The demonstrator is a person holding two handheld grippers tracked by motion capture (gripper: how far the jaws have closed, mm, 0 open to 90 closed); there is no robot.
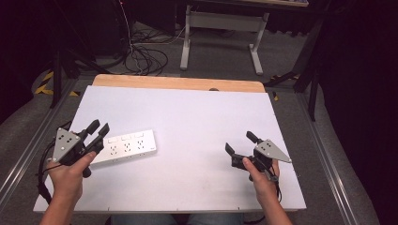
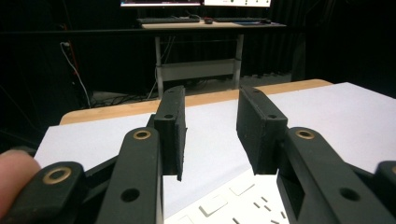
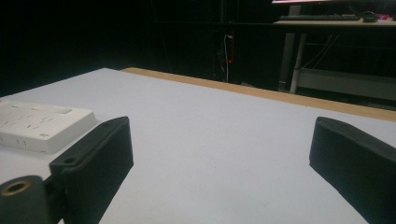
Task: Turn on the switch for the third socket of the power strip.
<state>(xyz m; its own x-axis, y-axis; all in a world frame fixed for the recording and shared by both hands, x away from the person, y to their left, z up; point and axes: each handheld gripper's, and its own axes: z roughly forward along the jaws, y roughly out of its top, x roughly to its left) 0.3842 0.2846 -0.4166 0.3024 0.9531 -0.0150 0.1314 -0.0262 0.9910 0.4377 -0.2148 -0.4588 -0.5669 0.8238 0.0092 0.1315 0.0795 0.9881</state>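
White table top (image 1: pixel 197 122) with a wooden strip along its far edge. White power strip (image 1: pixel 126 146) lies flat on the left half, sockets up. Left gripper (image 1: pixel 98 127) hovers over the strip's near-left end, jaws parted, nothing between them. Right gripper (image 1: pixel 240 143) sits on the right side, well apart from the strip, jaws spread wide, empty.

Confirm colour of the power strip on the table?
White, with white switches; the power strip shows best in the high view, near the left tool.
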